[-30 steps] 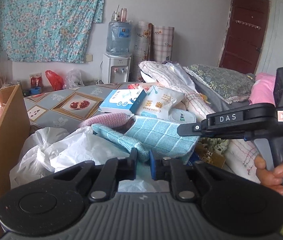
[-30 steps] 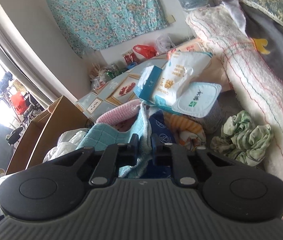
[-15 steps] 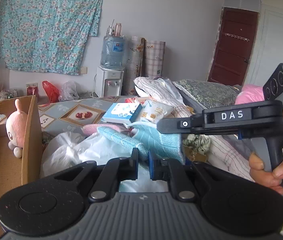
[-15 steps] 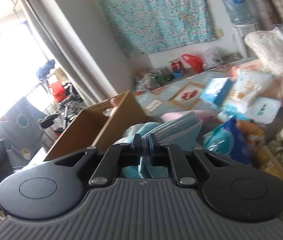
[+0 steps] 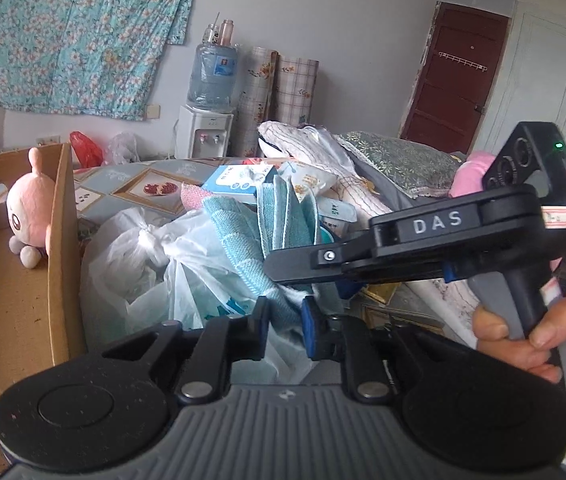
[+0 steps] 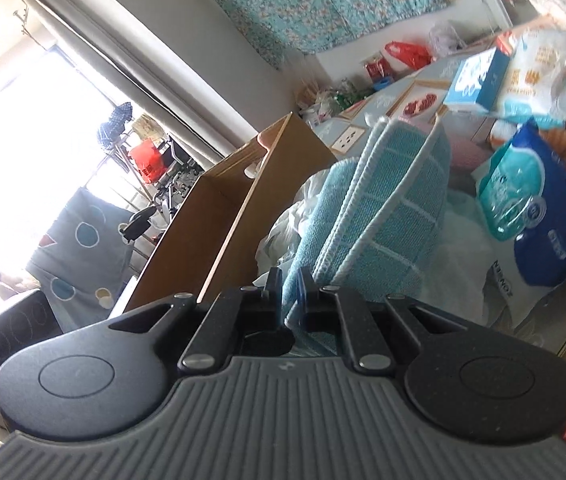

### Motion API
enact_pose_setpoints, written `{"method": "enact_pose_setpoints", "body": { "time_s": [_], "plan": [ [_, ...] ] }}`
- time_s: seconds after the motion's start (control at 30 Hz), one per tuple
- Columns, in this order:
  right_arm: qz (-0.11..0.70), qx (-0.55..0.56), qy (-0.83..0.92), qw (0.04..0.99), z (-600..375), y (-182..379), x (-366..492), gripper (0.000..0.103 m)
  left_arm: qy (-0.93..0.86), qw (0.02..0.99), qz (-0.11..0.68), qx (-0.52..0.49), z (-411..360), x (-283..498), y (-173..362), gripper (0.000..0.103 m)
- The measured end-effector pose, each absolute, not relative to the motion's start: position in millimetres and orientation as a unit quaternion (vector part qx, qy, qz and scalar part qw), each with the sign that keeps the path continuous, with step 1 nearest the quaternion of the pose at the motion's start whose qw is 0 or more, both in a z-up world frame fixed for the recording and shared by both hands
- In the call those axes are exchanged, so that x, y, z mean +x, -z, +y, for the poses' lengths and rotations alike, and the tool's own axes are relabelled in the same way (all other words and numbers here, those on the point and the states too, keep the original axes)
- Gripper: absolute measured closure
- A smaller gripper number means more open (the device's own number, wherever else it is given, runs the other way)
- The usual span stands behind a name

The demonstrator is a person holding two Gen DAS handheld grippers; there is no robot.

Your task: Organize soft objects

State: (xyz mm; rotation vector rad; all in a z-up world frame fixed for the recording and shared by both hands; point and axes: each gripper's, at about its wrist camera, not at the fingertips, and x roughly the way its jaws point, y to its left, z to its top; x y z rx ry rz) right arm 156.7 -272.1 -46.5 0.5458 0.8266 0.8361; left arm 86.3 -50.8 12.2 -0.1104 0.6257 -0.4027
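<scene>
a: where was the teal towel (image 6: pixel 387 208)?

b: lifted over the white bags (image 5: pixel 155 264), just beside the cardboard box (image 5: pixel 61 240). the right gripper (image 6: pixel 291 284) was clamped on one edge. the left gripper (image 5: pixel 285 322) had cloth between its jaws, which were opening, so i couldn't tell if it gripped.

a: advice?

b: i'd carry it level over the box wall (the pink plush (image 5: pixel 27 216) sat in the far corner) and keep the folds together.

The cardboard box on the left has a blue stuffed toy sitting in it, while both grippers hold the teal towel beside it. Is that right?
Not quite: the stuffed toy is pink, not blue, as the left wrist view shows. It does sit in the cardboard box, beside the teal towel.
</scene>
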Motion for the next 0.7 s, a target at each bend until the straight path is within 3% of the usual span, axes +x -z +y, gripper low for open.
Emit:
{"method": "enact_pose_setpoints", "body": {
  "time_s": [0.27, 0.37, 0.5, 0.57, 0.7],
  "plan": [
    [0.417, 0.279, -0.404, 0.765, -263.2, 69.6, 166.5, 0.094, 0.227, 0.917, 0.320, -0.066, -48.9, 86.6, -6.6, 0.057],
    [0.431, 0.287, -0.408, 0.752, -260.9, 76.8, 173.4, 0.094, 0.225, 0.917, 0.323, -0.066, -48.7, 88.3, -3.5, 0.052],
    [0.445, 0.308, -0.407, 0.736, -261.5, 84.7, 185.1, 0.091, 0.213, 0.917, 0.330, -0.067, -49.4, 95.4, 0.8, 0.051],
    [0.452, 0.341, -0.414, 0.712, -265.5, 91.2, 191.4, 0.080, 0.202, 0.921, 0.329, -0.058, -51.9, 98.0, 2.5, 0.051],
    [0.454, 0.369, -0.418, 0.695, -268.9, 99.9, 200.4, 0.076, 0.186, 0.924, 0.330, -0.045, -55.8, 102.9, 5.1, 0.051]
  ]
}}
